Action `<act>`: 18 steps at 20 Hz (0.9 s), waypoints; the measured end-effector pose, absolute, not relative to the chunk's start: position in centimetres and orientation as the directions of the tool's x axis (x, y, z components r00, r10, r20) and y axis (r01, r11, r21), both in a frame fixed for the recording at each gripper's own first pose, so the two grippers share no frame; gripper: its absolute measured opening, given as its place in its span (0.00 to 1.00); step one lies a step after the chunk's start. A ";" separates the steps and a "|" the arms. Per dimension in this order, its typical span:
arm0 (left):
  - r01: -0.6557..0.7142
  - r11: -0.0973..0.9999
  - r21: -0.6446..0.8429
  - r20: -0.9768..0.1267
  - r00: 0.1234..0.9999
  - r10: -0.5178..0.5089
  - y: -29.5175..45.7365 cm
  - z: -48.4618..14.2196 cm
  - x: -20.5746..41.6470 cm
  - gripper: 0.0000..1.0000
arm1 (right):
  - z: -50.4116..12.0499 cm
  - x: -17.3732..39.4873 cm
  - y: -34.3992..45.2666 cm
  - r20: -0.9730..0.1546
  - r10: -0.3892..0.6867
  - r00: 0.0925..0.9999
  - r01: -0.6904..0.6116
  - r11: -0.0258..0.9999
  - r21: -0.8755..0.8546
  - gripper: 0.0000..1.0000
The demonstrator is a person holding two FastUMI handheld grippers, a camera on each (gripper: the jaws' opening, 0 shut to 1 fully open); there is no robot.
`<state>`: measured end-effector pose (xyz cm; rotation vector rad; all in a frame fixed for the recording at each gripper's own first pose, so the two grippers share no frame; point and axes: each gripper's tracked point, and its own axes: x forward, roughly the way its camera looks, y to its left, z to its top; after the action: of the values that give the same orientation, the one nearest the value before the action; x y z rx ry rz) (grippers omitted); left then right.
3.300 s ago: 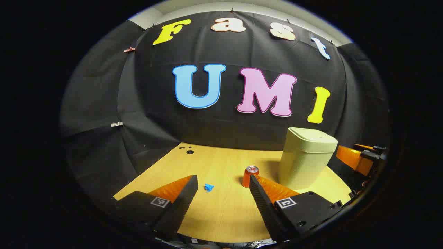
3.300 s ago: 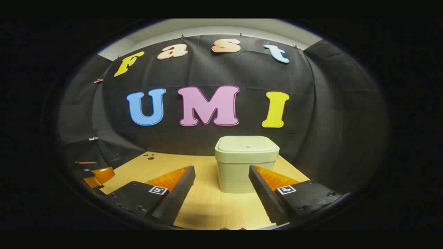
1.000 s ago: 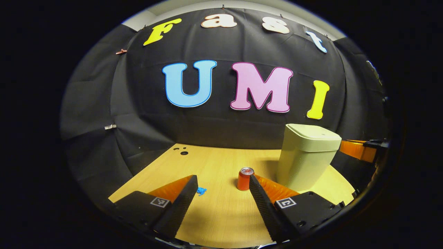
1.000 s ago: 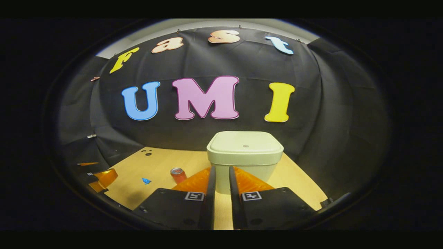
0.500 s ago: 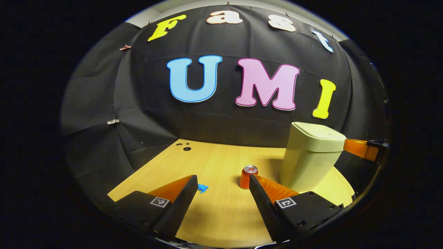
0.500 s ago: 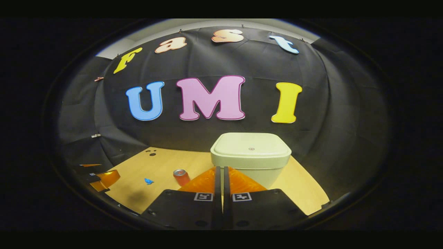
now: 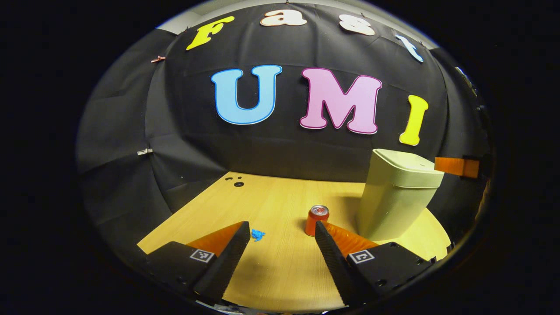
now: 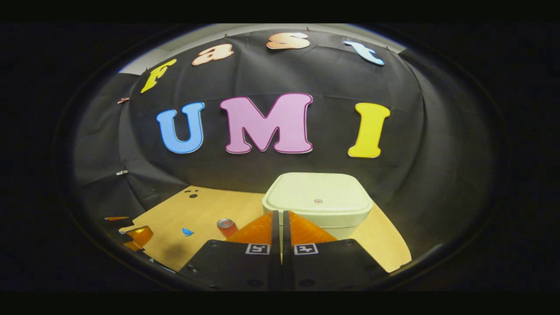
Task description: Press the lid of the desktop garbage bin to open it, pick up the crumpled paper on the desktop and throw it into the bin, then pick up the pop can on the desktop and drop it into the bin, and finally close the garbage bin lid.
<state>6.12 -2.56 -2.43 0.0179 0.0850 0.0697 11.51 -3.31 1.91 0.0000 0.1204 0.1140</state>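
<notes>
In the left gripper view, my left gripper (image 7: pixel 282 229) sits at the bottom of the frame with its fingers spread wide and nothing between them. Just past the left finger lies the crumpled paper (image 7: pixel 257 235), a small blue scrap on the wooden desktop (image 7: pixel 271 205). Right of it, by the tip of the other finger, the pop can (image 7: pixel 316 219) stands upright. Farther right stands the garbage bin (image 7: pixel 396 197) with its lid (image 7: pixel 409 164) down flat, and at the right edge my right gripper (image 7: pixel 457 166) reaches in level with the lid.

In the right gripper view, paper (image 8: pixel 187 232) and can (image 8: pixel 226 227) lie at lower left. My right gripper (image 8: pixel 278 214), fingers pressed together on nothing, points at the bin's (image 8: pixel 318 205) near edge; contact I cannot tell.
</notes>
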 end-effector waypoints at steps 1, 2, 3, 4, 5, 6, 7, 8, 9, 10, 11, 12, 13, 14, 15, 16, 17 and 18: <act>-0.072 0.997 0.020 -0.091 0.993 0.074 -2.5 -2.6 6.2 0.96 | 2.2 12.2 -3.7 -0.125 0.108 0.986 -0.107 0.994 0.015 0.05; -0.077 0.997 0.023 -0.099 0.992 0.079 -2.6 -2.9 6.2 0.96 | 2.4 12.9 -4.2 -0.126 0.101 0.987 -0.099 0.995 0.022 0.05; -0.084 0.996 0.027 -0.104 0.991 0.086 -2.5 -3.0 6.2 0.96 | 2.6 13.6 -4.8 -0.126 0.092 0.988 -0.090 0.996 0.023 0.05; -0.090 0.996 0.029 -0.107 0.990 0.093 -2.4 -3.2 6.1 0.96 | 2.7 14.4 -5.2 -0.126 0.084 0.989 -0.082 0.996 0.020 0.05; -0.095 0.995 0.031 -0.112 0.989 0.098 -2.4 -3.3 6.0 0.96 | 2.8 15.1 -5.8 -0.126 0.075 0.989 -0.073 0.997 0.016 0.05; -0.102 0.994 0.033 -0.118 0.987 0.106 -2.3 -3.4 6.0 0.96 | 2.9 15.9 -6.3 -0.128 0.070 0.989 -0.068 0.998 0.018 0.05; -0.111 0.993 0.035 -0.124 0.986 0.114 -2.2 -3.6 6.0 0.96 | 2.9 16.6 -6.8 -0.129 0.064 0.990 -0.061 0.998 0.025 0.05; -0.123 0.992 0.033 -0.126 0.984 0.126 -2.0 -3.8 5.9 0.96 | 3.0 17.3 -7.1 -0.131 0.060 0.990 -0.056 0.998 0.033 0.05; -0.133 0.991 0.019 -0.126 0.983 0.134 -2.1 -3.8 5.9 0.96 | 2.8 18.0 -7.5 -0.135 0.054 0.989 -0.049 0.998 0.041 0.05; -0.135 0.991 0.008 -0.127 0.983 0.135 -2.4 -3.8 5.9 0.96 | 2.7 18.6 -7.8 -0.142 0.052 0.989 -0.045 0.998 0.051 0.05; -0.144 0.990 0.011 -0.125 0.982 0.144 -2.3 -3.6 5.9 0.96 | 2.5 19.1 -8.0 -0.150 0.055 0.987 -0.046 0.997 0.060 0.05; -0.154 0.988 0.020 -0.119 0.981 0.155 -2.4 -3.4 5.9 0.96 | 2.2 19.3 -8.1 -0.159 0.059 0.986 -0.050 0.997 0.065 0.05; -0.160 0.987 0.027 -0.109 0.981 0.162 -2.6 -3.1 5.9 0.96 | 1.8 19.5 -8.2 -0.170 0.066 0.983 -0.056 0.996 0.063 0.05; -0.164 0.986 0.031 -0.102 0.981 0.166 -2.9 -2.9 6.0 0.96 | 1.3 19.7 -8.2 -0.182 0.078 0.980 -0.068 0.996 0.062 0.05; -0.170 0.985 0.032 -0.097 0.980 0.172 -3.1 -2.6 6.0 0.96 | 1.0 19.8 -8.2 -0.194 0.091 0.977 -0.079 0.995 0.068 0.05; -0.175 0.984 0.032 -0.095 0.980 0.178 -3.4 -2.5 6.0 0.96 | 0.3 19.8 -8.1 -0.217 0.107 0.970 -0.094 0.993 0.073 0.05; -0.180 0.983 0.032 -0.091 0.979 0.182 -3.8 -2.2 6.0 0.95 | 0.6 19.9 -8.0 -0.198 0.121 0.973 -0.108 0.991 0.075 0.02; -0.187 0.982 0.034 -0.087 0.978 0.189 -4.1 -2.0 6.2 0.95 | 0.3 19.8 -8.0 -0.204 0.126 0.971 -0.114 0.991 0.070 0.05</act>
<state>6.17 -4.12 -1.96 0.0256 0.0898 0.1891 19.78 -8.03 0.25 0.0576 0.2097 0.1212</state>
